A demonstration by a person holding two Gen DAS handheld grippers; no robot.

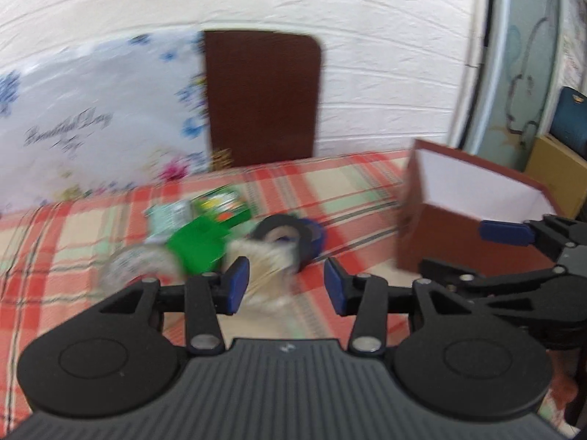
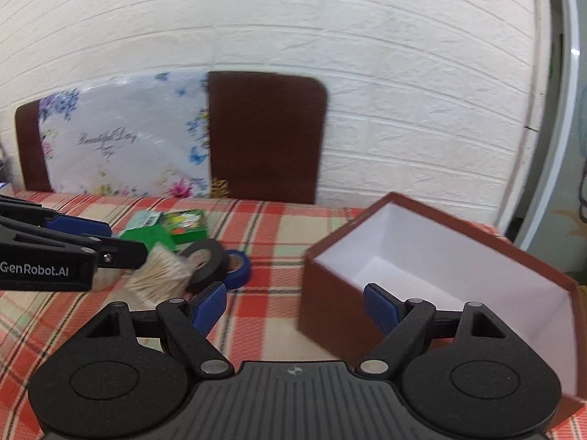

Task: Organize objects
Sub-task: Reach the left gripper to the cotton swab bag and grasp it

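Note:
A pile of small objects lies on the plaid tablecloth: a clear pack of cotton swabs (image 1: 264, 256) (image 2: 161, 271), a black tape roll (image 1: 282, 231) (image 2: 205, 256), a blue tape roll (image 1: 315, 238) (image 2: 238, 264), a green piece (image 1: 200, 245) (image 2: 150, 238) and green printed packets (image 1: 220, 201) (image 2: 185, 222). An open brown box (image 1: 473, 234) (image 2: 433, 271) with a white inside stands to the right. My left gripper (image 1: 286, 289) is open just in front of the swab pack. My right gripper (image 2: 293, 306) is open over the near left corner of the box. Both views are blurred.
A brown chair back (image 1: 262, 99) (image 2: 266, 135) and a floral plastic bag (image 1: 99, 121) (image 2: 121, 139) stand behind the table against a white brick wall. A glass door (image 1: 528, 58) and stacked boxes (image 1: 557, 168) are at the far right.

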